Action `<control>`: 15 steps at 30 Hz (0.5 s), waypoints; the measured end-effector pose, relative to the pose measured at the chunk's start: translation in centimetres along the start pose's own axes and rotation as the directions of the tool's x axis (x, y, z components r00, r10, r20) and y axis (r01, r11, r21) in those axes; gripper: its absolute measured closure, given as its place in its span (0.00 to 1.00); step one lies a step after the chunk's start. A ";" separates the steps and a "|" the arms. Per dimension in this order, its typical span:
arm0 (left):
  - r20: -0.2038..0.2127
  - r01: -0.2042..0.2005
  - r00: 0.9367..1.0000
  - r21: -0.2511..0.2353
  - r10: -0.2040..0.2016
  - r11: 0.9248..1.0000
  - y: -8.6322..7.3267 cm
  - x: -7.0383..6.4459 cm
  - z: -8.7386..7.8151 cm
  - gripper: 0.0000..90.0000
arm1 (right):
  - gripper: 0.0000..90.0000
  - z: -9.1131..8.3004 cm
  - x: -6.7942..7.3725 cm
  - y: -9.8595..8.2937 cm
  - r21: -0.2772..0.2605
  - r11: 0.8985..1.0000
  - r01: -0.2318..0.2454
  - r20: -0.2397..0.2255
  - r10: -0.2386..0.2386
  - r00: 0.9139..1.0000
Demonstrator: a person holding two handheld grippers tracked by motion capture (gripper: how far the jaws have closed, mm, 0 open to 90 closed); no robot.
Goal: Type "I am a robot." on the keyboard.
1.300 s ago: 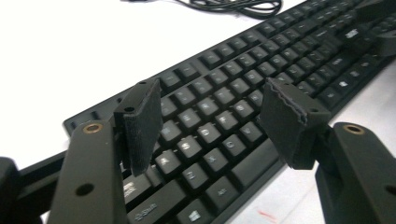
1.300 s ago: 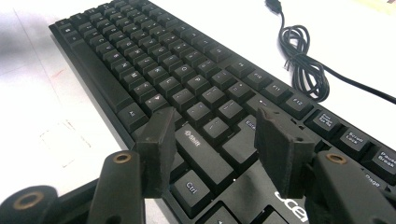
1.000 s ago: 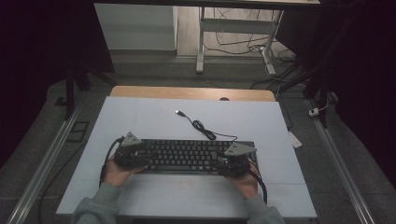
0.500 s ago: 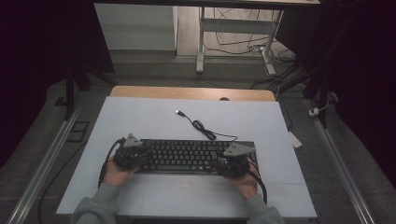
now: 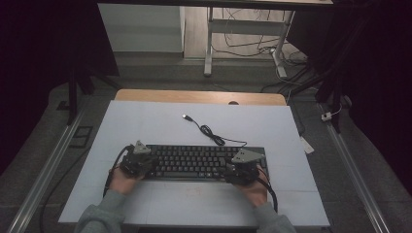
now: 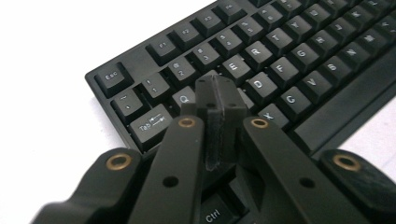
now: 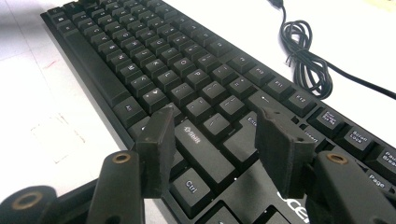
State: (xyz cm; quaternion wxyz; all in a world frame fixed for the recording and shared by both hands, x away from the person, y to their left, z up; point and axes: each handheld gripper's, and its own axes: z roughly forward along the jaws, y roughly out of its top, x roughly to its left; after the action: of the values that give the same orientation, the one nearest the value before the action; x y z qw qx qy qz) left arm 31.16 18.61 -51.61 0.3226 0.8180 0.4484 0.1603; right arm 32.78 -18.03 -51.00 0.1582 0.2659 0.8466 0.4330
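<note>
A black keyboard lies flat on the white table top, toward the near edge. My left gripper rests at its left end. In the left gripper view the jaws are pressed together with nothing between them, and the tips sit on the keys near Q, W and A. My right gripper is over the keyboard's right end. Its jaws stand apart just above the right Shift key, one finger on each side of it.
The keyboard's black USB cable loops loosely behind it, its plug lying unplugged on the table; the coil shows beyond the function keys. A wooden strip borders the far edge. Metal rails run along both sides.
Both grippers have drifted slightly toward the near edge of the keyboard, the right one also a little to the left. The keyboard and cable have not moved.
</note>
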 end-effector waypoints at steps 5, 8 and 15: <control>-0.001 -0.001 1.000 0.002 0.001 1.000 0.0 0.0 0.1 0.99 | 0.53 0.0 0.0 0.0 0.001 1.000 0.002 0.001 -0.002 1.000; 0.001 0.001 1.000 0.002 -0.001 1.000 0.0 0.0 0.2 0.99 | 0.53 0.0 0.0 0.0 0.002 1.000 0.002 0.001 -0.002 1.000; 0.000 0.001 1.000 0.009 -0.001 1.000 0.0 -0.2 0.6 0.99 | 0.53 0.0 0.0 0.0 0.001 1.000 0.001 0.002 -0.001 1.000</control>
State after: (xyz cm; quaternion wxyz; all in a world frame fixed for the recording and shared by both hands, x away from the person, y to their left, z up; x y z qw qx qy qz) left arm 31.38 18.22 -51.99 0.3190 0.8194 0.4493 0.1581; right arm 32.78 -18.03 -50.99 0.1592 0.2661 0.8469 0.4321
